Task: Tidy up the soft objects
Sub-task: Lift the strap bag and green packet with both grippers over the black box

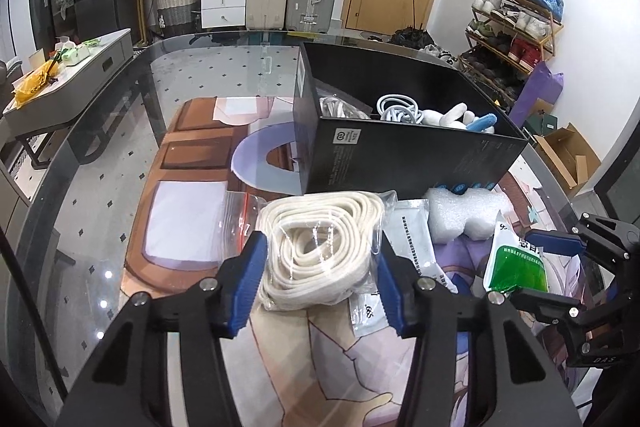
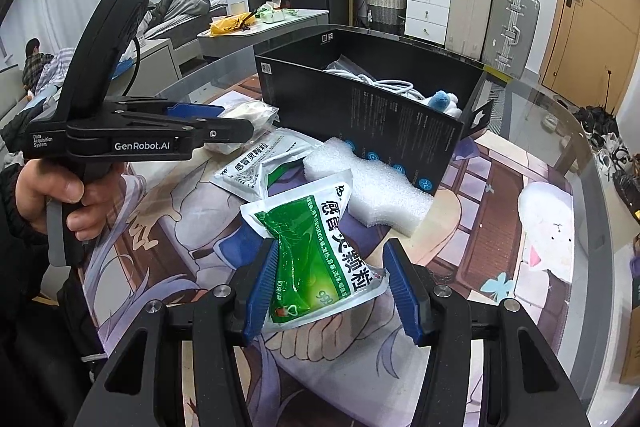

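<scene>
The left gripper (image 1: 320,283) has its ribbed blue pads (image 1: 250,279) pressed in on a crinkly clear plastic bag of coiled cream rope (image 1: 320,247), the flat woven cord wound in loose loops; the bag lies on the printed cartoon mat (image 1: 180,155) just in front of a matte black cardboard box (image 1: 400,159). Along the gripper's black side runs the white lettering "GenRobot.AI", with "Data Acquisition System" in smaller type, and a bare hand (image 2: 60,195) grips its handle. The right gripper (image 2: 334,287) pinches a glossy green-and-white sachet (image 2: 316,255) with large Chinese characters and a "999" mark, lifted off the mat and tilted. A second, grey-white sachet (image 2: 248,171) lies flat near a bumpy white foam block (image 2: 372,187) that touches the box's front wall. Inside the box sit coiled white cable (image 1: 396,107) and a white-and-blue plush toy (image 1: 464,119). The mat covers a glass table (image 1: 100,147).
</scene>
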